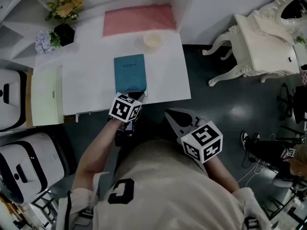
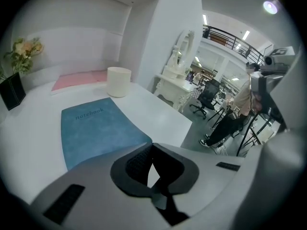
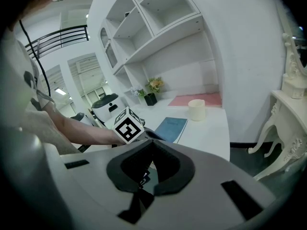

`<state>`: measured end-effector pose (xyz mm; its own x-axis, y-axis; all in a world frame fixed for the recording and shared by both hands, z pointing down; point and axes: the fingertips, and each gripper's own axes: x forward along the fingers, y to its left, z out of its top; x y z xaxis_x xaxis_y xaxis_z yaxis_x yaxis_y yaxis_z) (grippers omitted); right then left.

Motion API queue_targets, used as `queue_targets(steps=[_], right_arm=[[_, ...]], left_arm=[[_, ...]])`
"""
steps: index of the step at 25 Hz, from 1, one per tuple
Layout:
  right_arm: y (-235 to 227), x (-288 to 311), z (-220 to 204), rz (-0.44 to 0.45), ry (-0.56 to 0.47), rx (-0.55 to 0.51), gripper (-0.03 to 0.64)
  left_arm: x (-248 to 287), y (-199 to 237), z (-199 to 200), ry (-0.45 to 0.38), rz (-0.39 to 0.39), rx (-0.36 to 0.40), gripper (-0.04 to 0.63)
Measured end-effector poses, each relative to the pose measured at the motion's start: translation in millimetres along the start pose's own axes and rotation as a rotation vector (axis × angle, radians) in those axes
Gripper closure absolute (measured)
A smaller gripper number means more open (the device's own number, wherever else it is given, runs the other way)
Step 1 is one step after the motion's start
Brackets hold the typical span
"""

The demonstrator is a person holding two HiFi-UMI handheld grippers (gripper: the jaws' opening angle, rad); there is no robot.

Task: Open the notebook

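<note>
A teal notebook [image 1: 129, 73] lies closed and flat on the white table [image 1: 86, 80]; its cover [image 2: 96, 131] shows the word "notebook". My left gripper [image 1: 137, 96] sits at the notebook's near right corner. In the left gripper view its jaws [image 2: 152, 145] meet right at that corner and seem to pinch the cover's edge. My right gripper [image 1: 169, 114] hangs off the table's front edge, to the right of the left one, with nothing held. Its jaws [image 3: 152, 143] stand shut, and beyond them lie the notebook [image 3: 170, 127] and the left gripper's marker cube [image 3: 128, 125].
A cream cup [image 1: 152, 40] stands behind the notebook, next to a pink mat [image 1: 139, 19]. Flowers in a black vase [image 1: 64, 8] are at the back left, a pale green pad [image 1: 45, 97] at the left. An ornate white side table [image 1: 264, 37] stands to the right.
</note>
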<state>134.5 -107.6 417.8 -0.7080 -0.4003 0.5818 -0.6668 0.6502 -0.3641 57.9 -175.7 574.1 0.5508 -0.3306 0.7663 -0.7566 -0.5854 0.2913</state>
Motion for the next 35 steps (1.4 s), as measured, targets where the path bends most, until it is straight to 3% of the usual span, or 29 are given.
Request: queue_targets(steps=[35], right_arm=[[15.4, 8.0, 2.3, 0.017, 0.011, -0.039, 0.595]], left_arm=[[-47.4, 9.8, 21.6, -0.193, -0.025, -0.194, 0.581]])
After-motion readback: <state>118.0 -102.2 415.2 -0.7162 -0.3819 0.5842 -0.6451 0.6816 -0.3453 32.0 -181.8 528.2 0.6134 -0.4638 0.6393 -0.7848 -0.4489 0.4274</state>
